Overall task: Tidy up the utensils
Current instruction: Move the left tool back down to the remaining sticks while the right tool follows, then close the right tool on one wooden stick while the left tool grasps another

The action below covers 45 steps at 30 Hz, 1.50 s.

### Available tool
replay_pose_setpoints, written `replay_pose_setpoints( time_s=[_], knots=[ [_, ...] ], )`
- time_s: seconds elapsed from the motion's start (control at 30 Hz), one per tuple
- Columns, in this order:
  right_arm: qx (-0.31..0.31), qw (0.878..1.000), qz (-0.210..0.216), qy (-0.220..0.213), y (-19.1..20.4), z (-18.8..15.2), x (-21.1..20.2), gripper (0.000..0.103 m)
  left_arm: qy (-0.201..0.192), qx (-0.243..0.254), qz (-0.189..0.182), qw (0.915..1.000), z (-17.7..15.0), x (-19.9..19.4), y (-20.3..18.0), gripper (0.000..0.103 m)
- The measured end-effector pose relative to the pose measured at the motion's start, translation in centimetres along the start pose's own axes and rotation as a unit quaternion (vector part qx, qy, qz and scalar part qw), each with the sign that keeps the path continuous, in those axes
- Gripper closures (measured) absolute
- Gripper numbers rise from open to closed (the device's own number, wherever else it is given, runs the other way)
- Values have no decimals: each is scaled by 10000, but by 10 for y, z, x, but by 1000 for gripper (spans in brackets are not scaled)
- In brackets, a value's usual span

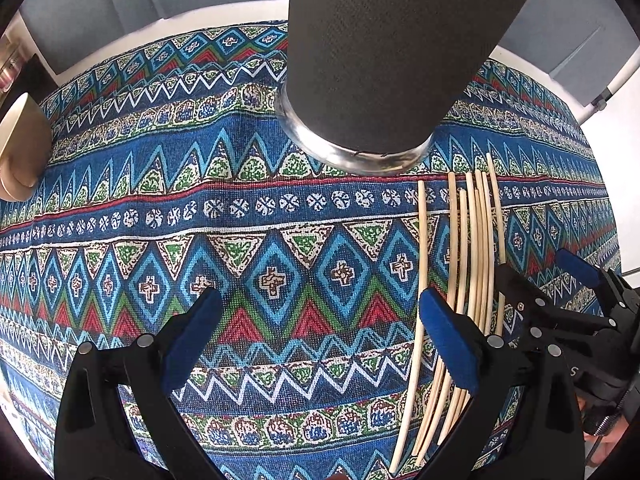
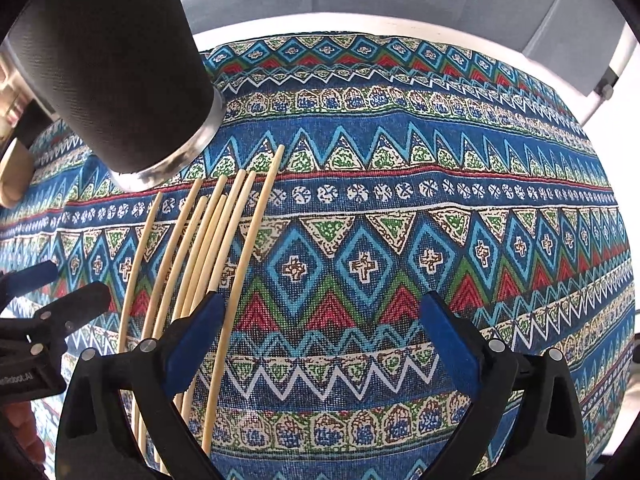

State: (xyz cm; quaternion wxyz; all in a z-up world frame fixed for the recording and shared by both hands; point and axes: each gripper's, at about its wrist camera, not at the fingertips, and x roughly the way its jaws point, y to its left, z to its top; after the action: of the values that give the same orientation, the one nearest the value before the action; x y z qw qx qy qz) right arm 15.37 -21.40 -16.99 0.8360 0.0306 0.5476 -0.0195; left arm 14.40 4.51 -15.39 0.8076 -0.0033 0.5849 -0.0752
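Note:
Several pale wooden chopsticks lie side by side on the patterned tablecloth, pointing toward a tall dark cylindrical holder with a metal base ring. My left gripper is open and empty, its right finger over the chopsticks' near ends. The right gripper shows at the right edge. In the right wrist view the chopsticks lie left of centre, the holder at upper left. My right gripper is open and empty, its left finger over the chopsticks.
A tan wooden object sits at the table's left edge. The white table rim and a grey wall lie beyond the cloth. The left gripper's black body shows at the left of the right wrist view.

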Motion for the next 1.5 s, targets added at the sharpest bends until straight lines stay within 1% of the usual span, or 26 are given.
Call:
replay_pose_setpoints(
  time_s=[0.13,0.23,0.3,0.43,0.5,0.73,0.83,0.9,0.93,1.0,1.03,1.1,1.13,1.2,1.23,1.27,1.3,1.33,1.37,1.4,1.43,1.47,1.5],
  knots=[
    [51,10000,6,-5,-11,-5,-2,9,15,42,-28,10000,5,5,-3,7],
    [-12,10000,20,5,-11,-5,-1,9,39,105,-48,9999,8,9,-14,7],
    [-26,10000,45,34,-15,-4,1,8,123,177,60,9997,8,17,-30,6],
    [-142,9998,53,102,-14,0,5,10,126,300,243,9992,3,25,-52,6],
    [-196,9997,61,139,-21,2,6,10,203,433,512,9975,2,31,-57,4],
    [-266,9992,90,274,-20,5,5,12,89,448,519,9976,4,36,-66,4],
    [-265,9992,93,285,-24,5,3,17,116,426,529,9976,3,35,-66,6],
    [-267,9992,92,267,-31,2,-1,28,96,476,508,9975,2,32,-65,12],
    [-258,9993,95,246,-35,2,-3,31,71,497,497,9975,1,31,-64,13],
    [-297,9993,112,219,-42,0,-7,41,13,538,472,9974,-2,28,-63,22],
    [-316,9992,125,220,-45,-1,-8,43,-8,555,456,9974,-3,27,-62,23],
    [-328,9990,122,260,-50,-2,-10,53,-35,515,453,9976,-4,25,-59,31],
    [-323,9990,117,276,-53,-1,-11,56,-54,467,440,9979,-5,24,-56,33],
    [-309,9990,109,301,-59,-1,-13,68,-96,449,440,9980,-6,20,-50,46],
    [-315,9990,106,308,-61,-1,-14,72,-121,436,448,9980,-6,19,-47,49],
    [-335,9989,97,313,-66,0,-14,87,-136,417,444,9981,-6,18,-45,57],
    [-365,9988,28,313,-69,1,-15,95,-153,405,454,9980,-7,16,-41,65],
    [-420,9987,-2,304,-71,1,-16,96,-161,383,460,9981,-7,15,-38,70],
    [-479,9984,-10,301,-75,2,-17,99,-153,354,438,9983,-6,14,-35,77],
    [-497,9983,-17,300,-78,2,-18,99,-145,313,450,9984,-7,13,-30,85],
    [-454,9985,23,307,-81,2,-19,99,-131,261,445,9986,-7,13,-26,89],
    [-372,9988,67,320,-85,2,-20,99,-112,199,419,9989,-7,11,-19,96],
    [-279,9989,140,340,-88,2,-20,99,-84,108,352,9993,-8,10,-13,98]
  ],
)
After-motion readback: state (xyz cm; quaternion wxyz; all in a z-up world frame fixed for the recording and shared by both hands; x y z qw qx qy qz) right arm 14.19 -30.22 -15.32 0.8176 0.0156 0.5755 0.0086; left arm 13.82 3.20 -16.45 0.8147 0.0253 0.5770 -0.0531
